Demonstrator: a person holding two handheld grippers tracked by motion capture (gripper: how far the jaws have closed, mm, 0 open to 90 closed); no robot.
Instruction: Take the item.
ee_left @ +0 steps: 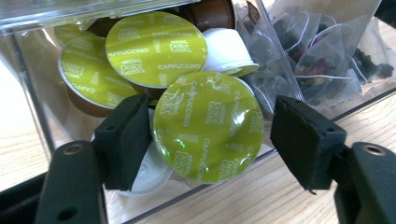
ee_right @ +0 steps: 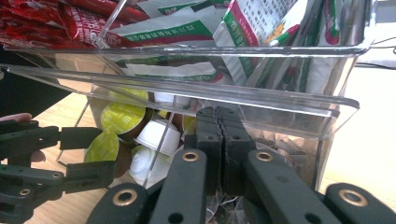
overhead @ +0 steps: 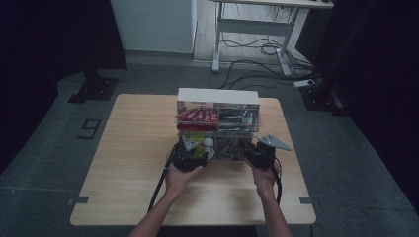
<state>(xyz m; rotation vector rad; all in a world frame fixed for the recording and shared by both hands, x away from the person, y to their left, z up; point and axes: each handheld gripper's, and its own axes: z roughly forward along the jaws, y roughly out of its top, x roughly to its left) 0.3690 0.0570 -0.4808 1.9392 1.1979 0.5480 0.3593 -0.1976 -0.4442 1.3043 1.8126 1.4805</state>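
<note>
Both hands are holding their grippers forward, side by side.

The left hand (overhead: 179, 177) is reaching in from the bottom of the high view, holding the left gripper (ee_left: 212, 133) with its jaws standing wide apart. The right hand (overhead: 264, 178) is holding the right gripper (ee_right: 218, 140) level with it, its two black jaws pressing together with no gap between them. Both forearms are angling inward from below, bare to the elbow, and cables are trailing back from each gripper.

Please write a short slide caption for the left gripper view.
Open left gripper brackets a green cappuccino capsule at the clear organizer beside tea bags.
</note>
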